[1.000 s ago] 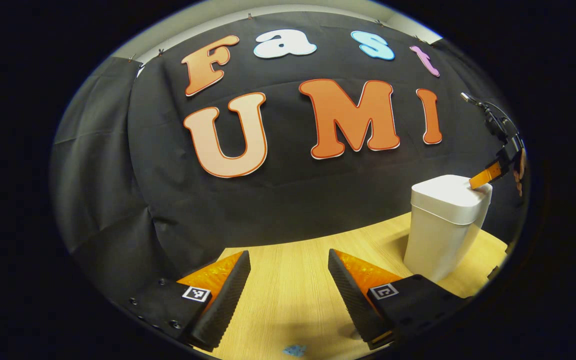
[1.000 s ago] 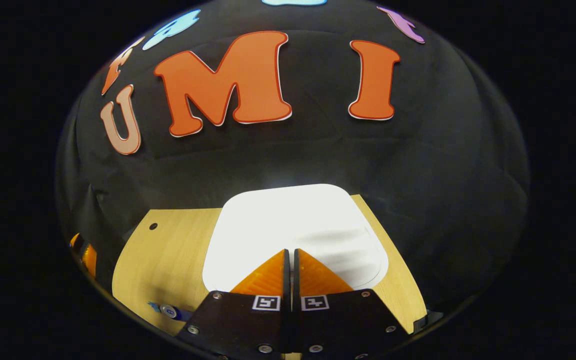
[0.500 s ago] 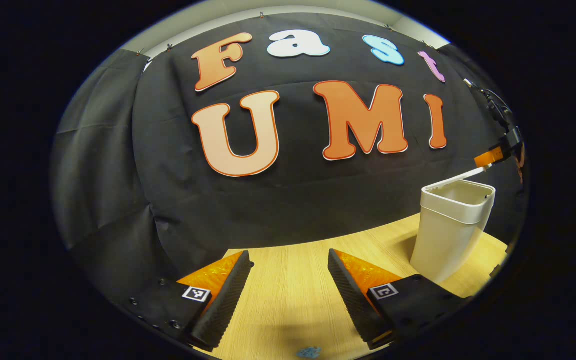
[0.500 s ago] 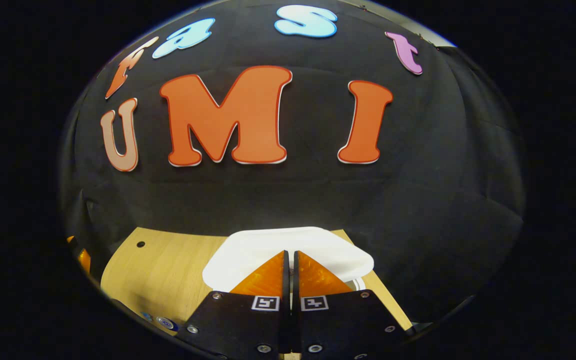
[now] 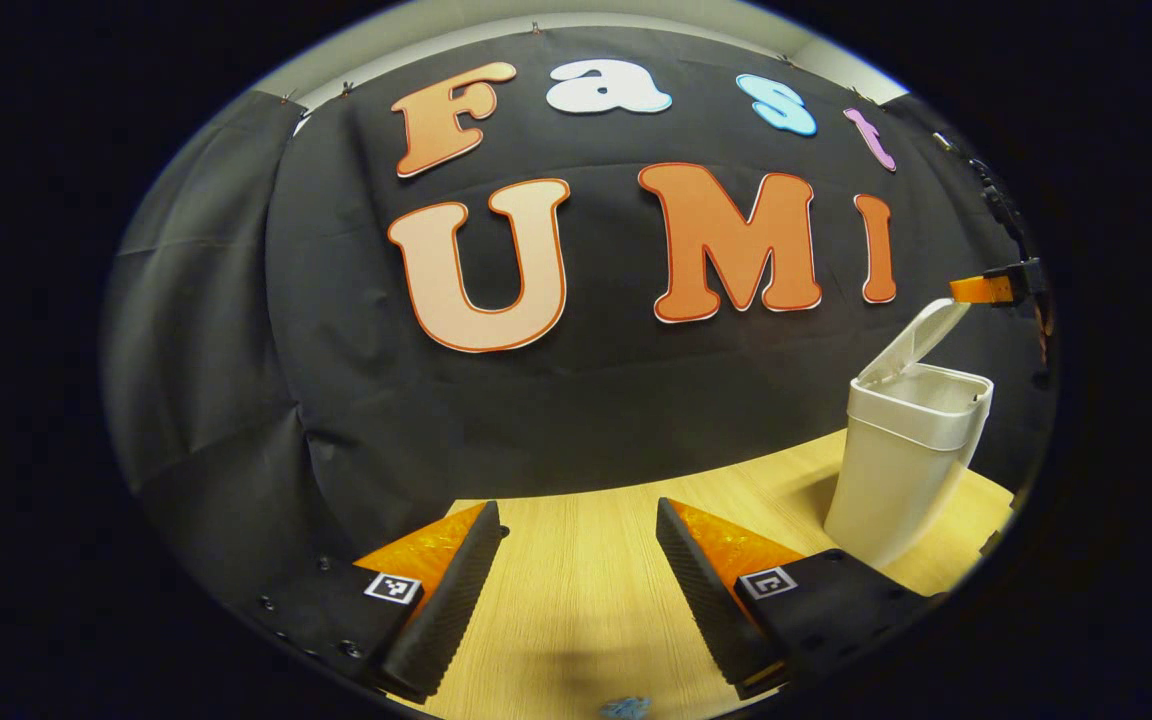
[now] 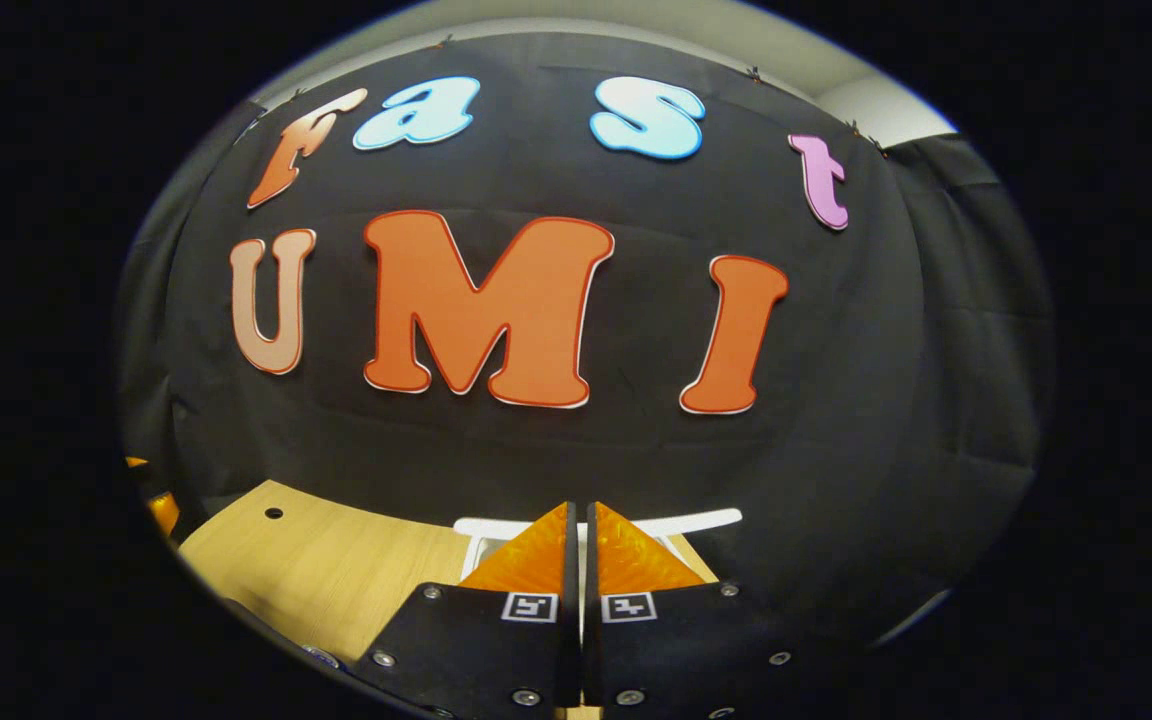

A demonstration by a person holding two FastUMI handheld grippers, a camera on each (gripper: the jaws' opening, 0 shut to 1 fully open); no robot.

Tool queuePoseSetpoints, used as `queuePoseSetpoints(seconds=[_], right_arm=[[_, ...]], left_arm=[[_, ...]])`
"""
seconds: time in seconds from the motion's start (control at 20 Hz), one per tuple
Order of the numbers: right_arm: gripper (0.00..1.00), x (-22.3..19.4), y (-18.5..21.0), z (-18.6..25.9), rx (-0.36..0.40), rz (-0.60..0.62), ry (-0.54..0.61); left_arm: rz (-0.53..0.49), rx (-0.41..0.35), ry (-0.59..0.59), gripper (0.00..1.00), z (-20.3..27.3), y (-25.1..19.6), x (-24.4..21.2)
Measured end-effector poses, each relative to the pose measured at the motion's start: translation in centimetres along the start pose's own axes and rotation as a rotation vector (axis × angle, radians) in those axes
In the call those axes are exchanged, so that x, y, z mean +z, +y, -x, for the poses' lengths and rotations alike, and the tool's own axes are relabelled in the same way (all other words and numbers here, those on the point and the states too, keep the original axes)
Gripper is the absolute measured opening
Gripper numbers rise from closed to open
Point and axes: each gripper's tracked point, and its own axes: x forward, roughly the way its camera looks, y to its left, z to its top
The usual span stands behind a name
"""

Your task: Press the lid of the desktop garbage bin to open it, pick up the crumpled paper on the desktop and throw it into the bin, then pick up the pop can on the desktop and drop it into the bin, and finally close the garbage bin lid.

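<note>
The garbage bin (image 5: pixel 901 470) stands far right on the desk (image 5: pixel 586 590), its lid (image 5: pixel 921 335) tilted up. The right hand-held gripper (image 6: pixel 579 530), fingers pressed together, hovers just above it; the left hand-held gripper (image 5: pixel 576 570), spread and empty, is well apart.

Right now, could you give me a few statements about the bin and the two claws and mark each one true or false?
1. The bin's lid is tilted up. True.
2. The left claw is shut. False: its fingers stand wide apart with nothing between them.
3. The right claw is shut. True.
4. The white bin lies on its side. False: it stands upright on the wooden table.
</note>
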Motion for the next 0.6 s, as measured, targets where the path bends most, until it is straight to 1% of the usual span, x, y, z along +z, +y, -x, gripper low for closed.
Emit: queuePoseSetpoints(seconds=[0.05, 0.15, 0.25, 0.3, 0.35, 0.4, 0.45, 0.5, 0.55, 0.6], right_arm=[[0.02, -0.2, 0.8, 0.3, 0.013, 0.004, -0.004], [0.03, -0.5, 3.0, 1.1, 0.074, 0.004, -0.011], [0.05, -0.9, 4.4, 1.2, 0.114, 0.022, -0.023], [0.14, -1.0, 5.2, 1.3, 0.135, 0.033, -0.029], [0.20, -1.2, 6.1, 1.7, 0.155, 0.035, -0.032], [0.33, -1.4, 7.0, 2.3, 0.185, 0.028, -0.033], [0.41, -1.6, 8.0, 2.7, 0.211, 0.019, -0.037], [0.52, -1.9, 9.0, 3.3, 0.238, 0.011, -0.043], [0.58, -2.3, 9.9, 3.8, 0.264, 0.010, -0.047], [0.68, -2.7, 10.5, 4.1, 0.283, 0.010, -0.042]], left_arm=[[-0.002, 0.002, 0.001, 0.99, -0.1, 0.1, 0.0], [-0.006, 0.005, -0.005, 0.99, -0.2, 0.4, 0.0], [-0.006, 0.003, -0.005, 1.00, -0.1, 0.5, 0.1], [-0.003, 0.000, -0.003, 1.00, -0.1, 0.6, 0.1], [0.001, -0.003, 0.000, 0.99, -0.2, 0.6, -0.2], [0.007, -0.008, 0.006, 0.99, -0.2, 0.6, -0.4], [0.010, -0.011, 0.015, 1.00, -0.2, 0.6, -0.6], [0.013, -0.008, 0.023, 1.00, -0.3, 0.8, -0.8], [0.019, -0.004, 0.030, 1.00, -0.2, 1.2, -1.0], [0.024, -0.005, 0.039, 1.00, -0.3, 1.4, -1.2]])
